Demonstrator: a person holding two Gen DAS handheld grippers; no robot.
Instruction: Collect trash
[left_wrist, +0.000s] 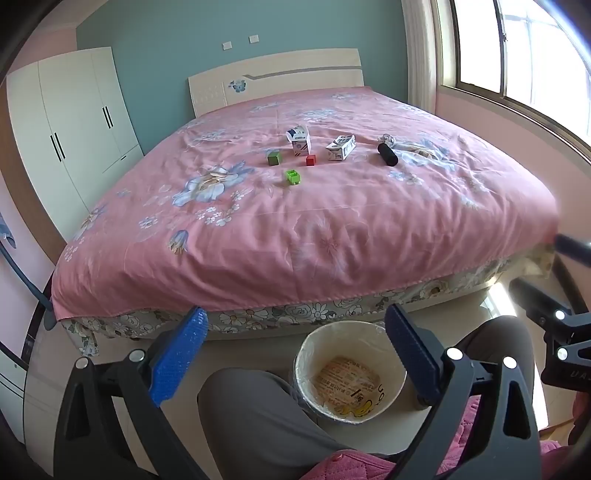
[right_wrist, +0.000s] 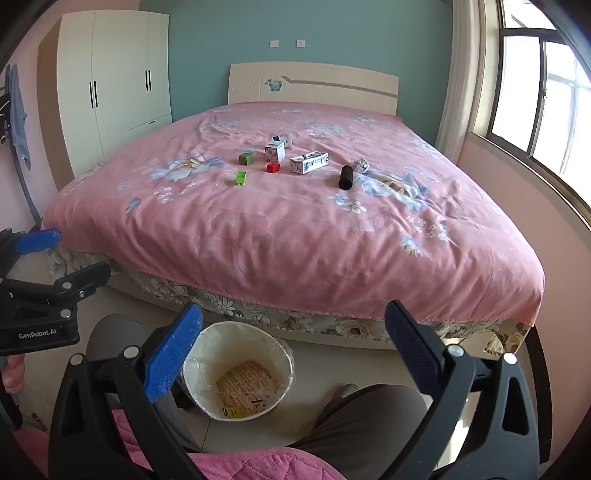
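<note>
A lined white trash bin (left_wrist: 349, 376) (right_wrist: 238, 371) stands on the floor at the foot of the bed, between the person's knees. On the pink floral bedspread (left_wrist: 295, 229) (right_wrist: 295, 229) lie an upright white carton (left_wrist: 299, 140) (right_wrist: 275, 150), a carton on its side (left_wrist: 340, 147) (right_wrist: 308, 162), a black cylinder (left_wrist: 387, 155) (right_wrist: 345, 178), a crumpled wrapper (left_wrist: 386, 139) (right_wrist: 361, 165), a dark green cube (left_wrist: 274, 158) (right_wrist: 245, 158), a red cube (left_wrist: 311, 160) (right_wrist: 272, 167) and a light green block (left_wrist: 292, 176) (right_wrist: 241, 178). My left gripper (left_wrist: 295, 350) and right gripper (right_wrist: 293, 350) are open and empty, held above the bin, far from the items.
A white wardrobe (left_wrist: 74, 122) (right_wrist: 114, 81) stands left of the bed. A window (right_wrist: 539, 92) is on the right wall. The person's legs (left_wrist: 258, 417) (right_wrist: 369, 417) flank the bin. Each gripper shows at the edge of the other's view.
</note>
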